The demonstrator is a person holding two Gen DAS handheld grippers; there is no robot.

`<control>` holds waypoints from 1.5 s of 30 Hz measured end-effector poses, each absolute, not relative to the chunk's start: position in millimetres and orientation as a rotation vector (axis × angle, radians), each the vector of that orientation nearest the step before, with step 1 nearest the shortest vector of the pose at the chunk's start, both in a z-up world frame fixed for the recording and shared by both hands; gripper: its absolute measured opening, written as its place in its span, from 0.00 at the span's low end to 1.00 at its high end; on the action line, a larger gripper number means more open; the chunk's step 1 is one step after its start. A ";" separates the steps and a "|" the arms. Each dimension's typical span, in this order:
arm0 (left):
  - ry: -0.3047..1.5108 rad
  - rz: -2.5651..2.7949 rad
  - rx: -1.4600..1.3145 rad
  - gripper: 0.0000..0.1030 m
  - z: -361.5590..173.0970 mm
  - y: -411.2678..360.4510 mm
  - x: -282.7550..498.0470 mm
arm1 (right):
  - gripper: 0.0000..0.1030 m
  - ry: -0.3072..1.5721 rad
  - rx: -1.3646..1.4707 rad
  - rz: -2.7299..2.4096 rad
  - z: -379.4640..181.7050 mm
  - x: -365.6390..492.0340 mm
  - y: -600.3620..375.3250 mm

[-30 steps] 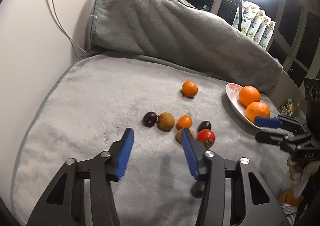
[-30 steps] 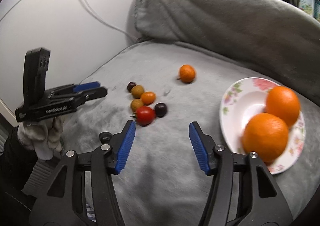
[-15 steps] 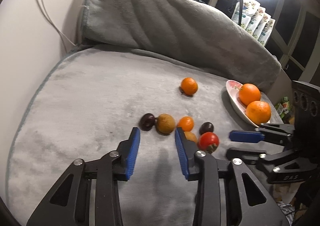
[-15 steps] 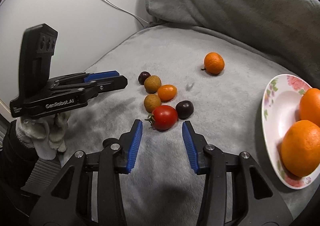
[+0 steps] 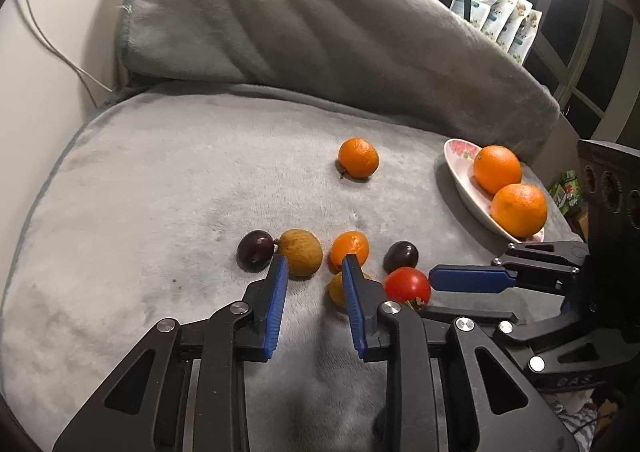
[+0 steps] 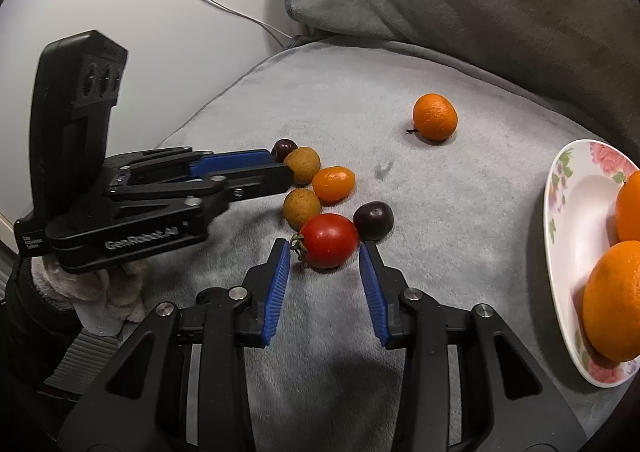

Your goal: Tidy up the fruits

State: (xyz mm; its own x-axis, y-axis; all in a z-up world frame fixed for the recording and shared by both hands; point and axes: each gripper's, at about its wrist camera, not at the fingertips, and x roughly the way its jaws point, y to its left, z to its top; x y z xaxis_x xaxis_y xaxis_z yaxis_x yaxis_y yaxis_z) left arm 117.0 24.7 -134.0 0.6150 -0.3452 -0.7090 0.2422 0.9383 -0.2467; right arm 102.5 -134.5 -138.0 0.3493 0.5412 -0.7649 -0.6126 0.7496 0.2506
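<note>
Tomato [image 6: 329, 240] is sitting between our right gripper's [image 6: 324, 252] narrowing, not-yet-touching fingers, while the left gripper [image 5: 314, 270], fingers likewise closing empty, is framing a brown fruit [image 5: 301, 252].

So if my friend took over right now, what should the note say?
Right gripper: open, has just been closing; its tips sit either side of the red tomato, not squeezing yet.
Left gripper: open, also just closing, by the brown fruit; nothing held.
Done: two big oranges are on the flowered plate.
Left: the little orange, tomato, two dark plums and the other small fruits are on the grey blanket.
</note>
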 end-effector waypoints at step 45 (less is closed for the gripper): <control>0.911 -0.418 0.148 0.25 -136.8 -3.2 148.5 | 0.33 0.966 -0.124 0.771 -142.8 111.1 -122.3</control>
